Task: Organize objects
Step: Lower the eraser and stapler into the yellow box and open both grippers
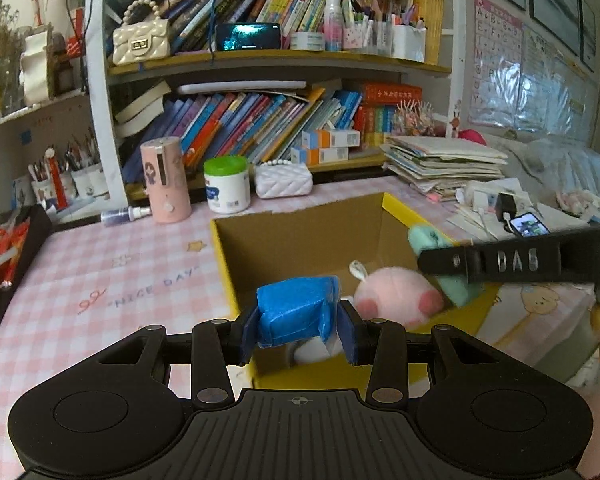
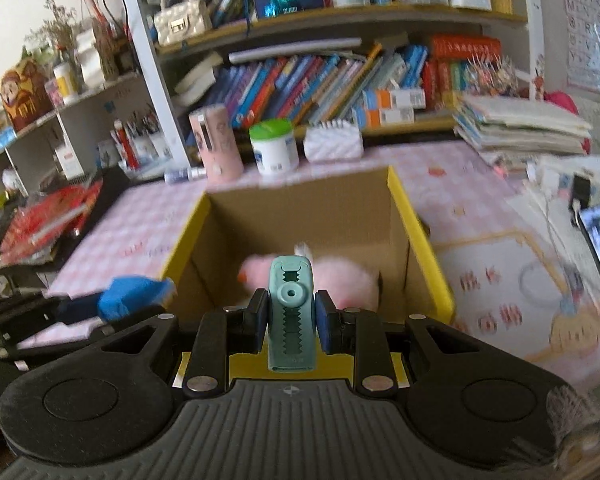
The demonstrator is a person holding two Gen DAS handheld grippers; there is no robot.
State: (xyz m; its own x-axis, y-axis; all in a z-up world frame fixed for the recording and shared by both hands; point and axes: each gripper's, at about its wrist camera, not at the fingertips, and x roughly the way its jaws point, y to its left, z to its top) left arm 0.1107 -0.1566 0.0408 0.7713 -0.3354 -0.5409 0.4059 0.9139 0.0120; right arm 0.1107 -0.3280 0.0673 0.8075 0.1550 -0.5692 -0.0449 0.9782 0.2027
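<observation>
Left wrist view: we see left tool [image 1: 300, 330] clamped on blue packet [image 1: 296, 314], pads on its short ends. Packet looks light, soft, crinkly wrap; we judge end-on hold ok, wrap may slip. It hangs over near wall of yellow box [image 1: 396, 208] on tabletop [image 1: 100, 272]. Pink plush [image 1: 396, 296] in box.

Right wrist view: right tool [image 2: 291, 326] pinches teal clip [image 2: 291, 304] by flat sides. Clip looks stiff plastic, light, smooth; grip mid-body. It stands upright above box's near edge, plush behind it. Blurred.
</observation>
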